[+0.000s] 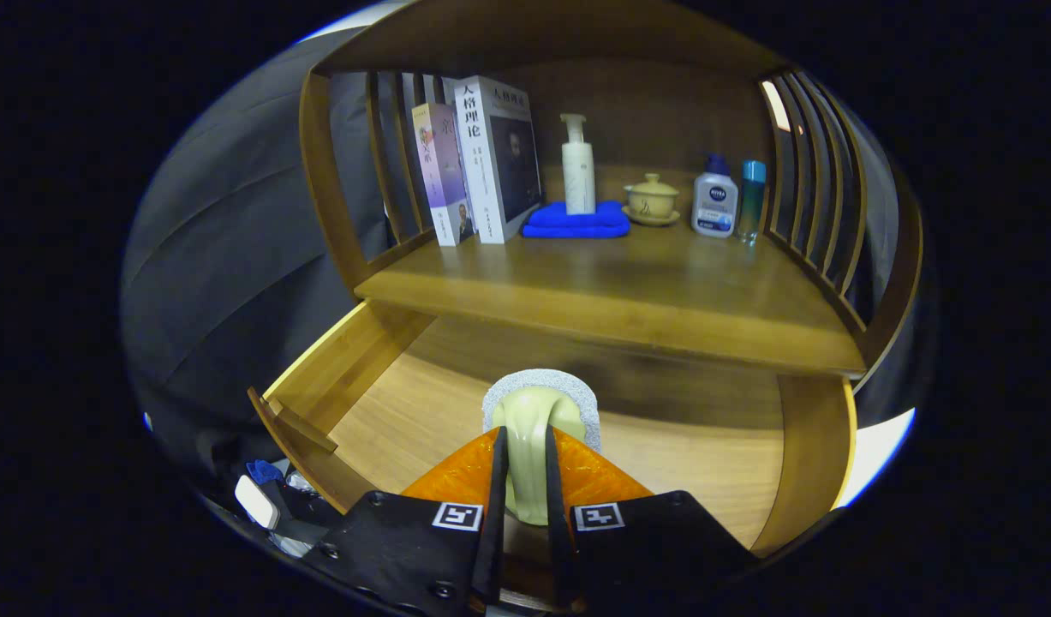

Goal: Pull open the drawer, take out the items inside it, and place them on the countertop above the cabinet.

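Tool [526,480] clamping pale scrubber [538,420] (gritty-backed)

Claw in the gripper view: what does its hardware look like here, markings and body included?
The claw has two flat, narrow fingers running forward side by side. Behind each sits a wide, dark, angular plate carrying a small square black-and-white marker near its inner corner, with round screw heads along the lower edge. Glossy orange wedge-shaped parts show above the plates on both sides. No cables are visible.

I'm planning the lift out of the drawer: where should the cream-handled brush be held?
By its arched cream handle, from the drawer's open front. The hand-held gripper already has both fingers pressed on its narrow sides; the grey pad beneath is wider and flat.
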`<state>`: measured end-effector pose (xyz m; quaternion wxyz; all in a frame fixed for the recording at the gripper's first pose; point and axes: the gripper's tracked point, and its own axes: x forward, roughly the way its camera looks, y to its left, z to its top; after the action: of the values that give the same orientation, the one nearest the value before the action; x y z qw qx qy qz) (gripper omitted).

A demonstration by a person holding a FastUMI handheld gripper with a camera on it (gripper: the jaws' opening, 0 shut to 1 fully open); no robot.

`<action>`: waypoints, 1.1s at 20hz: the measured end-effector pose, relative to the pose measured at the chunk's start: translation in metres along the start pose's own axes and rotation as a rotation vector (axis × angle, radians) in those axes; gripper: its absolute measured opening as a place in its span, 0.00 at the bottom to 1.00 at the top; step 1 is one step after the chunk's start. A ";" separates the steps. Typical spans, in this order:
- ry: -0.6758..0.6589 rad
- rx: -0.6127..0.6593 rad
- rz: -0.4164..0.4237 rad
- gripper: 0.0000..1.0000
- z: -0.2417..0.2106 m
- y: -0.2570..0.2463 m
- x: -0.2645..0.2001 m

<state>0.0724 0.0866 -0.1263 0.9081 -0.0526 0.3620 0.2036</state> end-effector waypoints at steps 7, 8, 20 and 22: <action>-0.089 -0.001 0.008 0.25 0.039 0.003 -0.020; -0.100 0.000 0.006 0.25 0.045 0.003 -0.022; -0.224 0.028 -0.014 0.25 0.118 -0.009 -0.035; -0.237 0.037 -0.019 0.25 0.129 -0.013 -0.033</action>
<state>0.1381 0.0949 -0.0104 0.9473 -0.0146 0.2554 0.1931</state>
